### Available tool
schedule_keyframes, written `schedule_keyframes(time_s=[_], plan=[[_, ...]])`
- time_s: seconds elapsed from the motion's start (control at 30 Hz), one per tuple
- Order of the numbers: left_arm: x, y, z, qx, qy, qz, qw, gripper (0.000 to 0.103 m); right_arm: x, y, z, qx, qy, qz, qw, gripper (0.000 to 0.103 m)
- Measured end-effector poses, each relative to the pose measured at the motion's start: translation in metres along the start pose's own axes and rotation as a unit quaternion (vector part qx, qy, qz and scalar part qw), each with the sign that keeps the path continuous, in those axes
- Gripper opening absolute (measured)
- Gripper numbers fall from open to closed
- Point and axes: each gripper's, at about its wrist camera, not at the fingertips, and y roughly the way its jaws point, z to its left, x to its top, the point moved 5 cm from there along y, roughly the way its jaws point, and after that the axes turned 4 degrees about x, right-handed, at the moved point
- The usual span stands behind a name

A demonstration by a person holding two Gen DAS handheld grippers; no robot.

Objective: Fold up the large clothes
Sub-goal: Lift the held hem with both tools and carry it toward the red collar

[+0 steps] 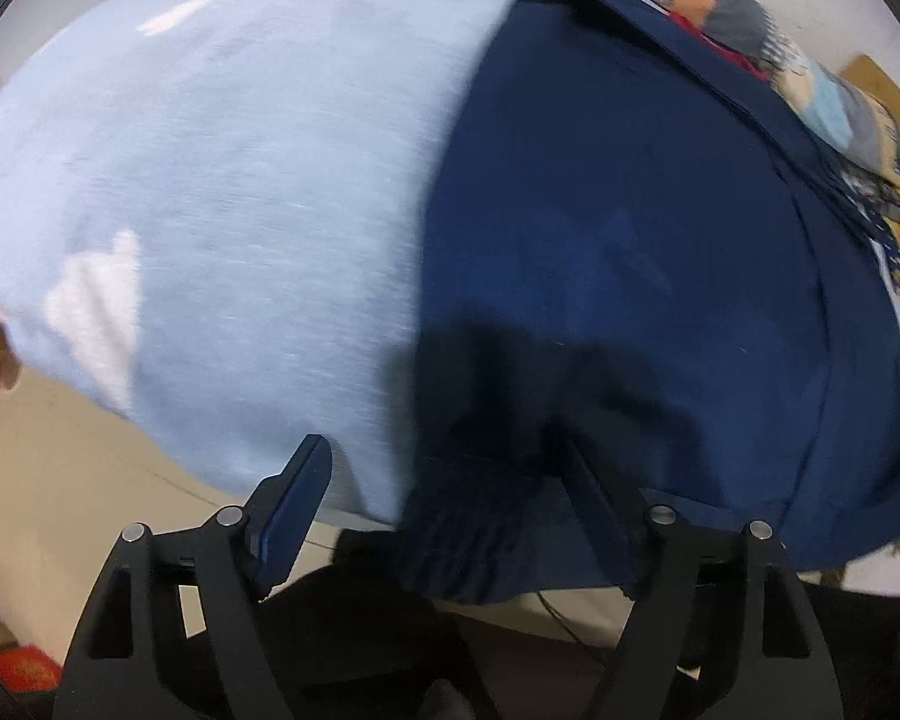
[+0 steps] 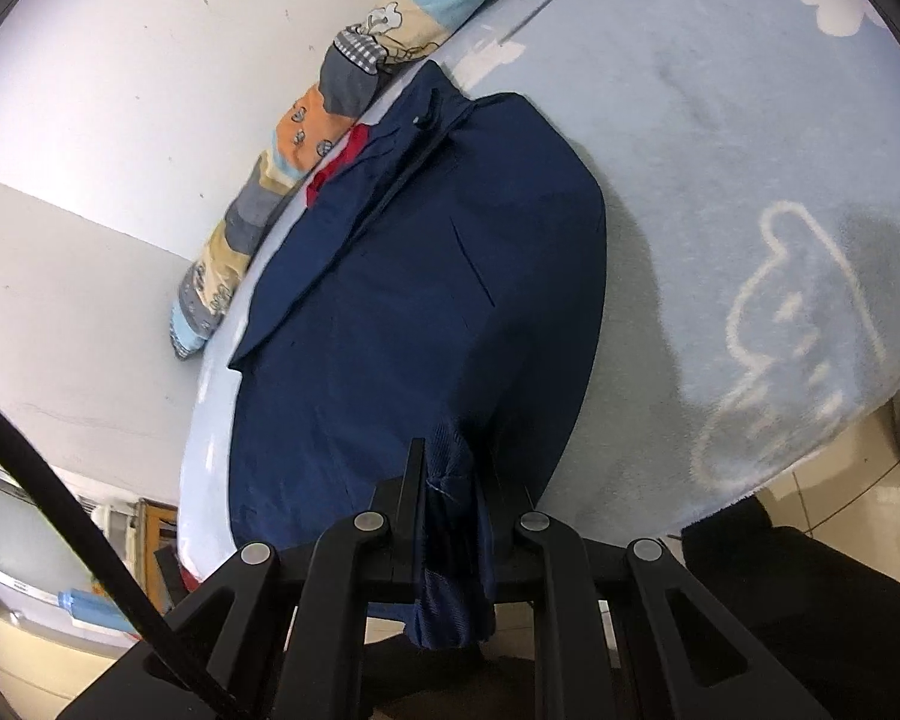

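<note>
Light: even, bright indoor | Shadows: dark patch on navy jacket (image 1: 600, 228) near fingers | Blur: left-wrist view smeared | Edges: fisheye-bent, black corners

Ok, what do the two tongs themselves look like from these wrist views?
Both are matte black plastic linkages with triangular cut-outs and round silver pivot pins. The left tongs end in long flat fingers with dark blue faces. The right tongs have thin black fingers, and a thick black cable crosses the view beside them.

No text, label, brand or number can be read in either view; the bed sheet (image 2: 750, 180) carries only white cloud drawings, and the quilt (image 2: 342, 96) along the wall only cartoon figures.
</note>
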Motion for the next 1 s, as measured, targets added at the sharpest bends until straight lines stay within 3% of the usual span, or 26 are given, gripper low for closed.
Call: schedule_keyframes(time_s=[0.07,0.17,0.27,0.37,0.47,0.7,0.9,1.0], plan=[[-0.005,-0.004,-0.009,-0.005,0.025,-0.004,0.9997,0.048,-0.001,0.005,-0.001,-0.009,0.002,0.007,1.0,0.016],[-0.012,-0.01,-0.016,0.004,0.056,-0.015,0.9983,0.03,-0.006,0.014,-0.007,-0.032,0.002,0.03,0.999,0.019],[-0.014,-0.017,-0.015,0.005,0.062,-0.024,0.9978,0.026,-0.012,0.024,-0.017,-0.072,0.005,0.048,0.996,0.021],[-0.014,-0.031,-0.013,-0.015,0.056,-0.039,0.9975,0.024,-0.011,0.025,-0.019,-0.075,0.003,0.051,0.996,0.017],[-0.007,-0.053,-0.017,-0.037,0.056,-0.062,0.9958,0.024,-0.008,0.017,-0.009,-0.047,-0.008,0.037,0.998,0.015],[0.019,-0.112,-0.003,-0.12,0.035,-0.123,0.9846,0.024,0.022,-0.016,0.021,0.069,-0.002,-0.012,0.998,0.015],[0.067,-0.138,0.002,-0.138,0.025,-0.156,0.9777,0.024,0.067,-0.038,0.049,0.087,-0.029,-0.048,0.995,0.015],[0.1,-0.148,-0.02,-0.134,0.028,-0.174,0.9753,0.024,0.095,-0.042,0.066,0.08,-0.047,-0.067,0.993,0.015]])
